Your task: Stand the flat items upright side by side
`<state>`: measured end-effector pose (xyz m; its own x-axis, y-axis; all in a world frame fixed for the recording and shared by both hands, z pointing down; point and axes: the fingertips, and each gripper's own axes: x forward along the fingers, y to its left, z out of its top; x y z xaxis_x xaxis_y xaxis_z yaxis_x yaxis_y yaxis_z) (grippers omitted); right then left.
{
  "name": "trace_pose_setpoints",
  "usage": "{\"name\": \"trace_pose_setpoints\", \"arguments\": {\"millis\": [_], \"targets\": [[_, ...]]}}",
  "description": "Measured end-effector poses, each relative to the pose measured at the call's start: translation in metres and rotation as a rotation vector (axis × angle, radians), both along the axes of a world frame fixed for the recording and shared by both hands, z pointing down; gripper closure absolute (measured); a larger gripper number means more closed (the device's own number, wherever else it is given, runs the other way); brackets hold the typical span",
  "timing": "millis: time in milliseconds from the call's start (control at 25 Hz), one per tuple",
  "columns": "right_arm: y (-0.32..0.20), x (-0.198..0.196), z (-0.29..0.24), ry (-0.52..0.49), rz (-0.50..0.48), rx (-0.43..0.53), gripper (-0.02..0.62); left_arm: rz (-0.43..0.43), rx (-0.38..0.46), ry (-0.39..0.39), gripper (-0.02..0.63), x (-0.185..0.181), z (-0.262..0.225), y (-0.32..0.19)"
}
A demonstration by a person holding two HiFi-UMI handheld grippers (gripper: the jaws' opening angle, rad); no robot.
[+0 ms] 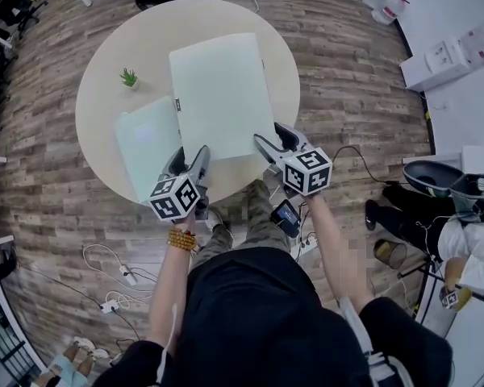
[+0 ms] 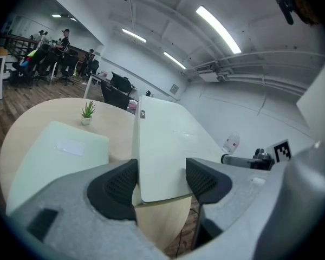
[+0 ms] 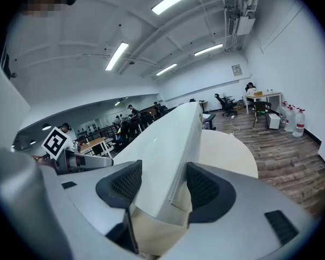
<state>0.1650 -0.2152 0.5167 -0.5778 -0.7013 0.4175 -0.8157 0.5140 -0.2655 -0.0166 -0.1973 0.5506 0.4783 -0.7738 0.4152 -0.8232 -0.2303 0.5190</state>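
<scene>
A large pale-green flat item point(image 1: 222, 95) is tilted over the round beige table point(image 1: 97, 111), its near edge raised. My left gripper point(image 1: 190, 158) is shut on its near left corner, and my right gripper point(image 1: 276, 139) is shut on its near right corner. In the left gripper view the item point(image 2: 162, 150) stands between the dark pads of the left gripper point(image 2: 161, 180). In the right gripper view its thick edge point(image 3: 168, 150) sits between the pads of the right gripper point(image 3: 161, 186). A second, smaller pale-green flat item point(image 1: 148, 143) point(image 2: 59, 150) lies flat on the table to the left.
A small potted plant point(image 1: 129, 77) point(image 2: 88, 111) stands on the table's far left part. Cables and a power strip point(image 1: 113, 301) lie on the wood floor near my feet. Water bottles point(image 1: 383, 2) stand at the far right, and a seated person point(image 1: 468, 240) is at the right.
</scene>
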Motion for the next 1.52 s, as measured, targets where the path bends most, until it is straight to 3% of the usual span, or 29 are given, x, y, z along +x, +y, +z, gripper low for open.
{"name": "trace_pose_setpoints", "arguments": {"millis": [680,1520], "targets": [[0.004,-0.044,-0.008,-0.004,-0.030,0.010,0.334,-0.045,0.013,-0.006,0.322,-0.043,-0.009,0.008],[0.019,-0.143,-0.008,-0.014,-0.208,0.018,0.334,-0.215,0.012,-0.024,0.322,-0.136,-0.009,0.054]]}}
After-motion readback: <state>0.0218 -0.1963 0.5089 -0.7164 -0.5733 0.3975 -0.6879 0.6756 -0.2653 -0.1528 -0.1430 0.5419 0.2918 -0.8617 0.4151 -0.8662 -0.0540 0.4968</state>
